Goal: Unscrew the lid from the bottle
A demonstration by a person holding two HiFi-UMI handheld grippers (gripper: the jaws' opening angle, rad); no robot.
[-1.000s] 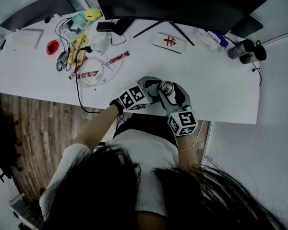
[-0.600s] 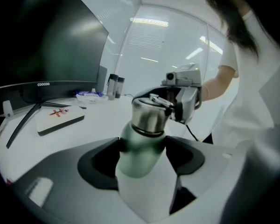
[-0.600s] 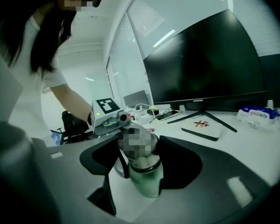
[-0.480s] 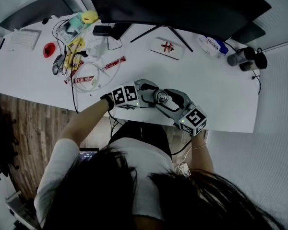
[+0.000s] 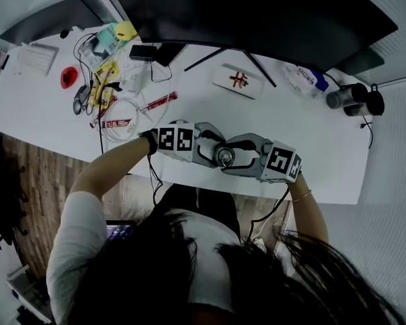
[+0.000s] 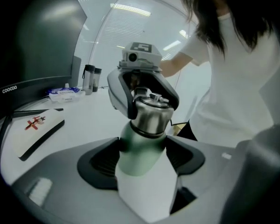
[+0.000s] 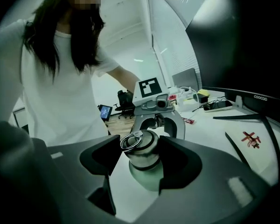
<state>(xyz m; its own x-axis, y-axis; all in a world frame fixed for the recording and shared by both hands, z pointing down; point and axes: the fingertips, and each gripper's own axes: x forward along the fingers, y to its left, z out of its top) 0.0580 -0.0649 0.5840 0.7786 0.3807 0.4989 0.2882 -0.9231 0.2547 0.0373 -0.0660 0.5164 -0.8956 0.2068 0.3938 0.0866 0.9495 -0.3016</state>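
Note:
A green bottle (image 6: 141,155) with a steel lid (image 6: 150,116) stands upright over the table's front edge. My left gripper (image 5: 213,152) comes in from the left and is shut on the bottle's body, its pads pressed to both sides. From the right, my right gripper (image 5: 235,160) is shut on the lid (image 7: 141,149), which carries a metal ring on top. In the left gripper view the right gripper's fingers (image 6: 122,94) wrap the lid from behind. The bottle's base is hidden in every view.
A white table (image 5: 304,131) holds a monitor stand (image 5: 220,49), a white card with a red mark (image 5: 238,80), two dark cups (image 5: 355,98) at the far right, and cables and small items (image 5: 115,80) at the far left. Wood floor (image 5: 47,181) lies below the front edge.
My right gripper has swung around the bottle, from the near side to the right, still on the lid. The left gripper has shifted left and kept its hold on the body.

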